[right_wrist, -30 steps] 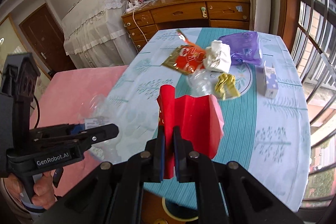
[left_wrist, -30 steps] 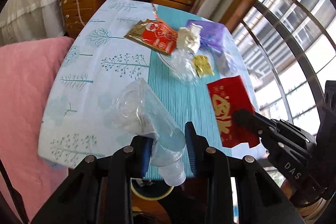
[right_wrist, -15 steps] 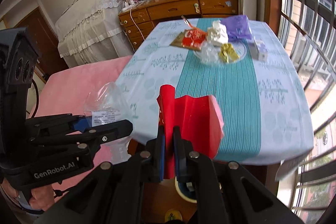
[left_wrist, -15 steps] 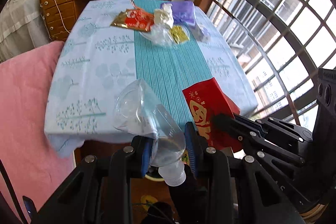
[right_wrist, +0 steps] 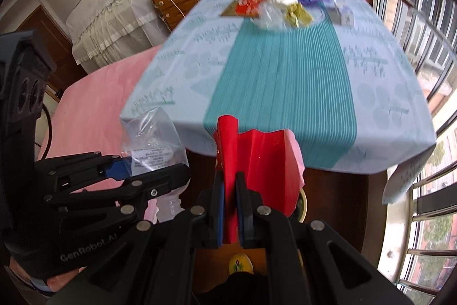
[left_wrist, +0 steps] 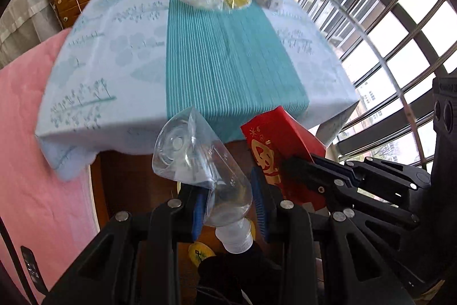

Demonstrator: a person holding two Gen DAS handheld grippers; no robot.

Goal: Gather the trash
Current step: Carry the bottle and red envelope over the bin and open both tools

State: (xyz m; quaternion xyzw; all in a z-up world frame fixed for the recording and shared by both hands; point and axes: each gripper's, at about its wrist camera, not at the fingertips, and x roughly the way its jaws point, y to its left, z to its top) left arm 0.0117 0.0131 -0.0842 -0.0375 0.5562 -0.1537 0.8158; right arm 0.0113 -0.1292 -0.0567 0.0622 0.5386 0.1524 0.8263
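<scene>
Tools carry bottle point(left_wrist: 205, 176) and red packet point(right_wrist: 257, 162) beyond table edge point(left_wrist: 200, 139).

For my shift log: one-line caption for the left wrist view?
Left gripper clamps a crushed clear bottle; right gripper holds a red packet past the table edge.

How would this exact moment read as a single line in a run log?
left claw: shut on crushed clear plastic bottle | right claw: shut on red paper packet | remaining trash: far end of table
</scene>
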